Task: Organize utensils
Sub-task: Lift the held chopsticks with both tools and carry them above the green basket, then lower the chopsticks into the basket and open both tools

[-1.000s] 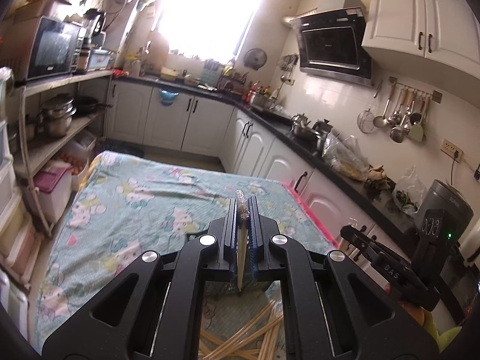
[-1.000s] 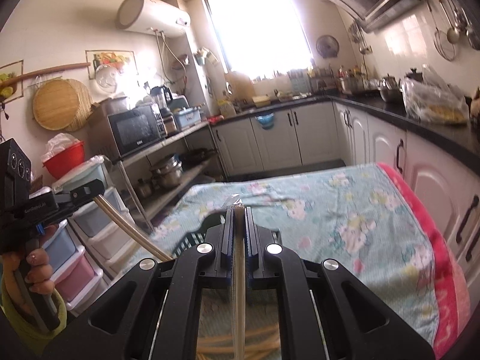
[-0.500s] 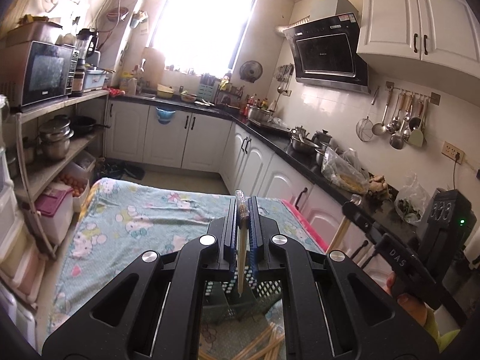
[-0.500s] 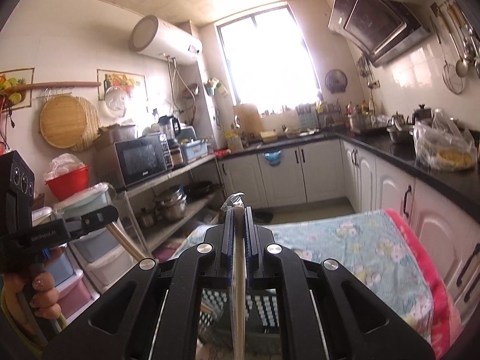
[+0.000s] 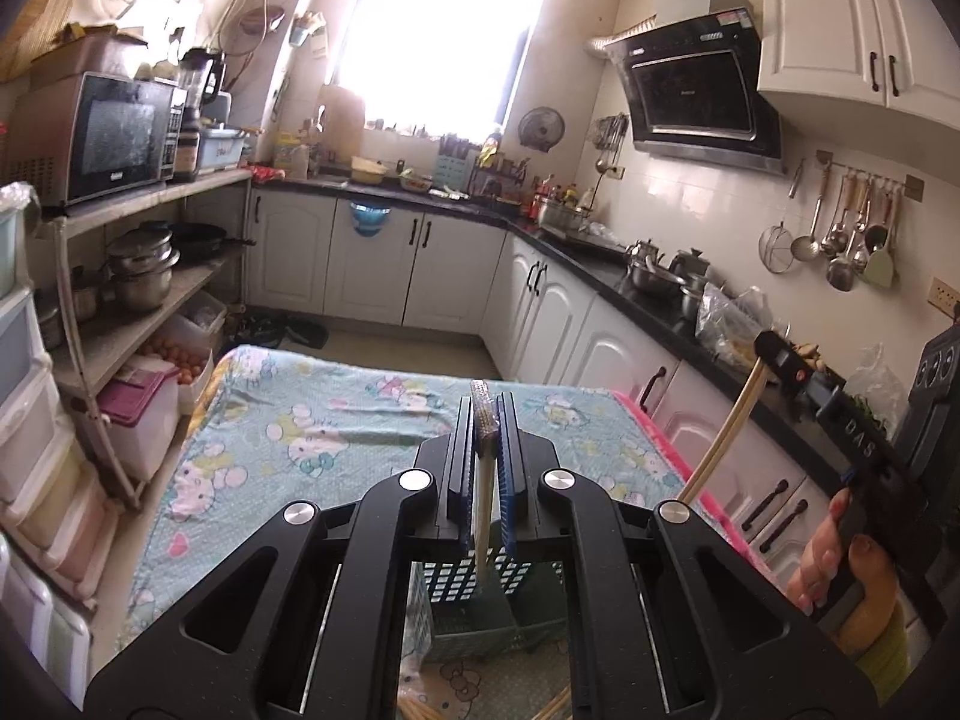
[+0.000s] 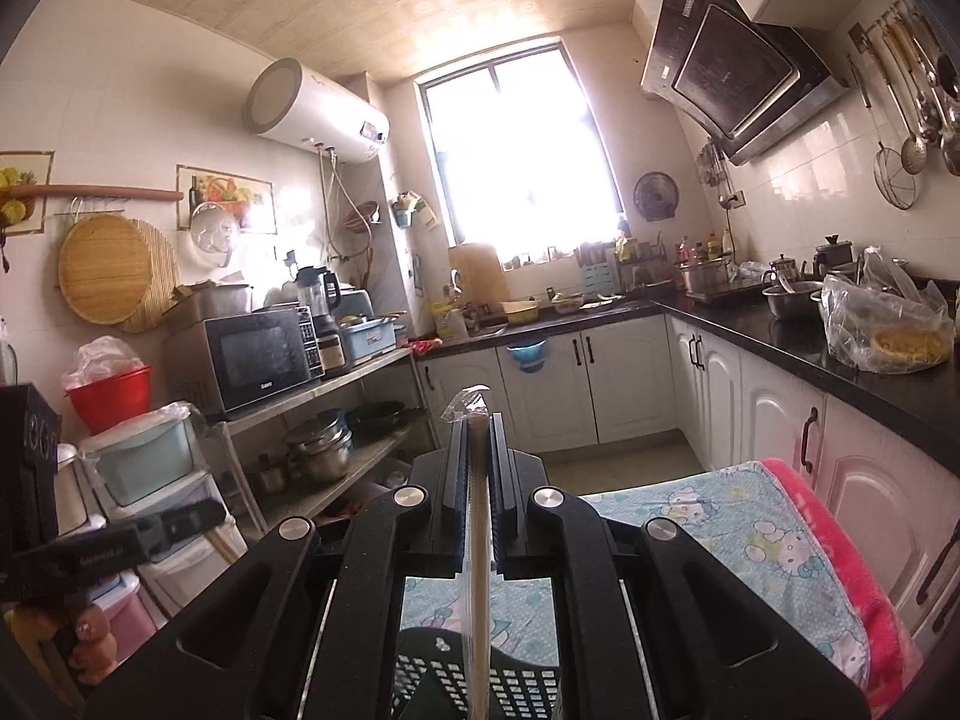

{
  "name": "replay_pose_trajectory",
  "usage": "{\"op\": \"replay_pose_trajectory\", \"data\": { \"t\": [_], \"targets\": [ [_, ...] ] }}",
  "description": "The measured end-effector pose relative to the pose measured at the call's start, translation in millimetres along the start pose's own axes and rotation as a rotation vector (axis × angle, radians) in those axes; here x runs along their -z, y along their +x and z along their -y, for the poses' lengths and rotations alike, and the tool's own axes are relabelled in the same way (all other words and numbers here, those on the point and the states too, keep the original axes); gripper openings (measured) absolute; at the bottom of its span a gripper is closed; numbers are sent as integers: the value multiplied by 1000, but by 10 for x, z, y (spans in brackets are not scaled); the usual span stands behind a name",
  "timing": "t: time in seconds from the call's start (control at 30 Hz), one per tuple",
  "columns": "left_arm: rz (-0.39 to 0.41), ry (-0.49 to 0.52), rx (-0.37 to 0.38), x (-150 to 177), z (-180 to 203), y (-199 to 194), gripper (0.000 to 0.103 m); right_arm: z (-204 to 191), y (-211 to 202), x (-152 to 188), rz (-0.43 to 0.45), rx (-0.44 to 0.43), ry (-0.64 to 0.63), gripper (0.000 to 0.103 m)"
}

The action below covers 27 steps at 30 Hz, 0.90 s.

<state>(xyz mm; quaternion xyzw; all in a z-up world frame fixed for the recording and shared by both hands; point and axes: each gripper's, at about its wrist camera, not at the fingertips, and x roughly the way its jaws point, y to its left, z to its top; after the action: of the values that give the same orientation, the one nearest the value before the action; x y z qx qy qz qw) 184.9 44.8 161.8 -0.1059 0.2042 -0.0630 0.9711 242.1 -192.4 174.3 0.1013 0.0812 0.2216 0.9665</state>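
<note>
My left gripper [image 5: 485, 405] is shut on a wooden chopstick [image 5: 483, 516] with a patterned top, which hangs down over a dark slotted basket [image 5: 474, 591] on the table. My right gripper [image 6: 478, 420] is shut on a pale chopstick [image 6: 478, 570] in a clear wrapper, also above the basket [image 6: 522, 684]. In the left wrist view the right gripper [image 5: 774, 354] shows at the right with its chopstick [image 5: 720, 444] slanting down. In the right wrist view the left gripper [image 6: 180, 516] shows at the left edge. A few loose chopsticks [image 5: 420, 708] lie on the cloth near the bottom edge.
The table wears a light blue cartoon cloth [image 5: 300, 420] with a pink border [image 6: 840, 540]. White cabinets under a black counter [image 5: 630, 300] run along the right. A shelf rack [image 5: 150, 294] with a microwave and pots, and plastic drawers [image 5: 36, 456], stand at the left.
Both grippers have risen with their chopsticks and both views have tilted up. The basket has come into sight under them, and the loose chopsticks have slid to the bottom edge.
</note>
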Motion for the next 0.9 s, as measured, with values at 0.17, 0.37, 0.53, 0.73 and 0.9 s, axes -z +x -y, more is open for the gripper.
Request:
{"op": "replay_pose_trajectory", "data": {
  "t": [0.17,0.37,0.53,0.73,0.9],
  "targets": [
    [-28,2,-26,99,-47,136,4,59,113,118,-8,22,3,6],
    [-53,0,-47,222,-106,263,4,92,197,290,-17,58,-16,6],
    [-73,-4,-53,311,-139,347,4,114,243,406,-30,76,-16,7],
    [-87,-17,-58,405,-183,404,4,132,292,525,-50,85,-9,7],
    [-99,-26,-59,457,-225,428,4,169,273,592,-68,93,12,7]
  ]
}}
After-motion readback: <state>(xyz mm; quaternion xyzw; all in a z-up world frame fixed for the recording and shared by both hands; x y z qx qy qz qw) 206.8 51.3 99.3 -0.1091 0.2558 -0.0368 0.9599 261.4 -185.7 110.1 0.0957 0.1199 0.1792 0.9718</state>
